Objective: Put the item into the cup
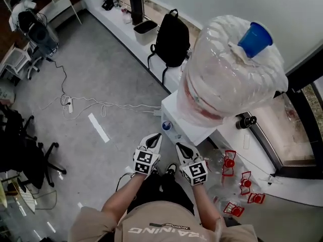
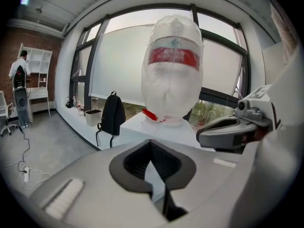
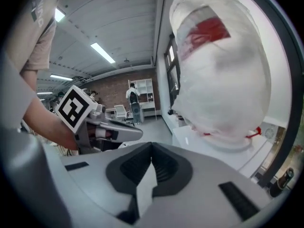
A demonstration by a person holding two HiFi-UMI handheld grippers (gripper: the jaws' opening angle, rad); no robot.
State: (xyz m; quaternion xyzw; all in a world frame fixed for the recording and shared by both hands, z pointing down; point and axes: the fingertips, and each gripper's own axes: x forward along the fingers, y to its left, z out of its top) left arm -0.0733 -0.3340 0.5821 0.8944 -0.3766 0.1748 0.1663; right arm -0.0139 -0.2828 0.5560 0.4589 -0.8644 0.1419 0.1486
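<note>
I see no cup and no loose item that I can pick out in any view. My left gripper (image 1: 156, 137) and right gripper (image 1: 179, 146) are held side by side in front of the person's body, pointing at a white water dispenser (image 1: 187, 126). Both are shut with nothing between the jaws. In the left gripper view the left gripper (image 2: 151, 142) has its tips touching, and the right gripper (image 2: 236, 131) shows at the right. In the right gripper view the right gripper (image 3: 152, 146) is shut too, and the left gripper (image 3: 108, 128) with its marker cube lies to the left.
A big plastic-wrapped water bottle (image 1: 229, 69) with a blue cap (image 1: 255, 38) stands on the dispenser. A black backpack (image 1: 171, 38) leans on the window ledge. Red-and-clear pieces (image 1: 246, 181) lie on the floor at right. Cables (image 1: 91, 104) and office chairs (image 1: 30, 155) are at left.
</note>
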